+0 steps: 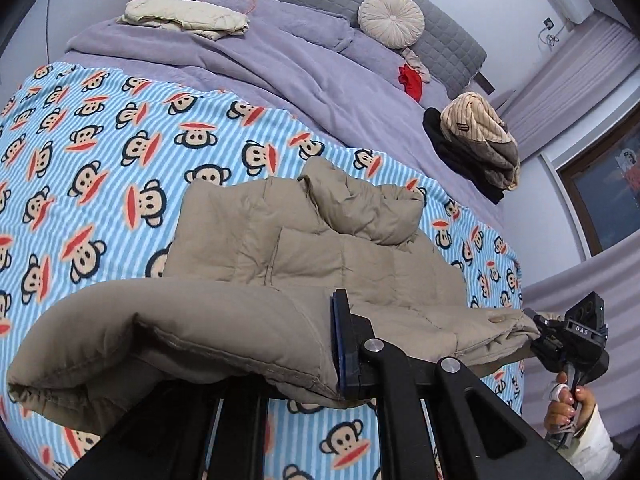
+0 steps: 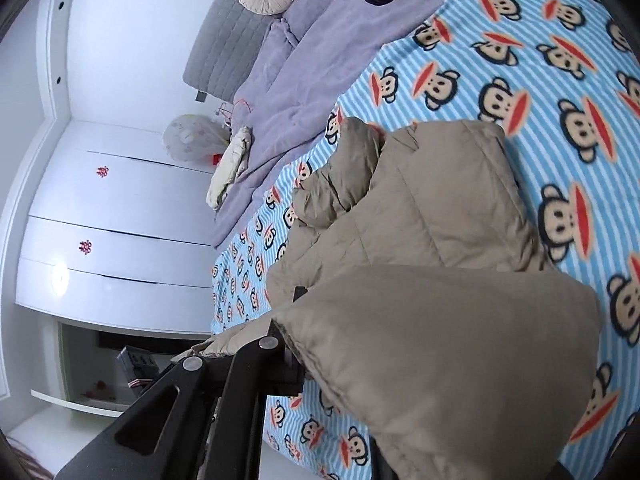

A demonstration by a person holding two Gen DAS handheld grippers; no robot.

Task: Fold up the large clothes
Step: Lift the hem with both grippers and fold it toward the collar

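Bed blanket (image 1: 100, 152) | jacket (image 1: 304, 248) hem clamped in both hand-held grippers: left (image 1: 340, 344), right (image 1: 540, 332)

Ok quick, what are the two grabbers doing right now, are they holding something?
Left gripper: closed, holding the near edge of the tan puffy coat.
Right gripper: closed, holding the same coat's edge further along.

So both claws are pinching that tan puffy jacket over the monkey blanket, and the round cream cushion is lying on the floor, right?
Not quite: the round cream cushion leans against the grey headboard on the bed, as the left wrist view shows. The left claw and right claw do pinch the tan jacket over the monkey blanket.
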